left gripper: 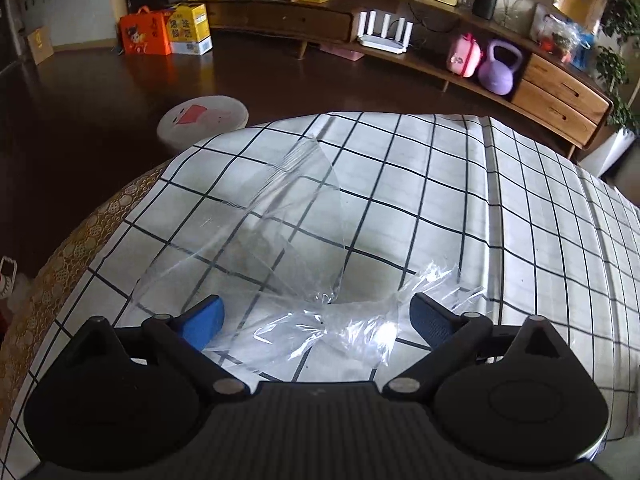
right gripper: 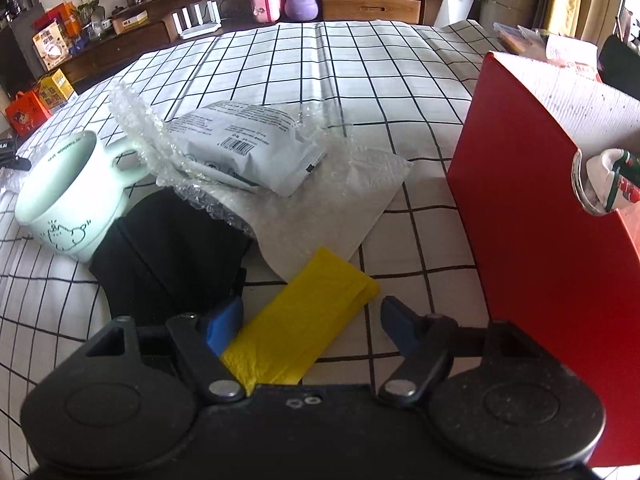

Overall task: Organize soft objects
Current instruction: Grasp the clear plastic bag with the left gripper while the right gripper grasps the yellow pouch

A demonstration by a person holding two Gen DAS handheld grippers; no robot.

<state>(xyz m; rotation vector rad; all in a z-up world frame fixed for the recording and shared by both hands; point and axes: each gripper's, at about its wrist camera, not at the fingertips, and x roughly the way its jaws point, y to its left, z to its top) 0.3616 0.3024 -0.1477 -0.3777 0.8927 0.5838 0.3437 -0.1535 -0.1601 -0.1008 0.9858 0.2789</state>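
Note:
A crumpled clear plastic bag (left gripper: 296, 240) lies on the checked cloth (left gripper: 440, 200), one end rising off it. My left gripper (left gripper: 318, 320) stands open low over the near end, with plastic between the blue pads (left gripper: 208, 320) and neither pad pressing on it. In the right wrist view a folded yellow plastic bag (right gripper: 308, 312) lies flat between the wide jaws of my right gripper (right gripper: 312, 324). The left pad (right gripper: 224, 326) is at the bag's edge; the right one stands apart from it.
Beyond the yellow bag lie a black cloth (right gripper: 172, 256), a mint mug (right gripper: 60, 196), bubble wrap (right gripper: 136, 120), a white packet (right gripper: 248, 140) and a padded mailer (right gripper: 332, 208). A tall red box (right gripper: 540, 220) stands close on the right. A wooden sideboard (left gripper: 560, 92) runs behind.

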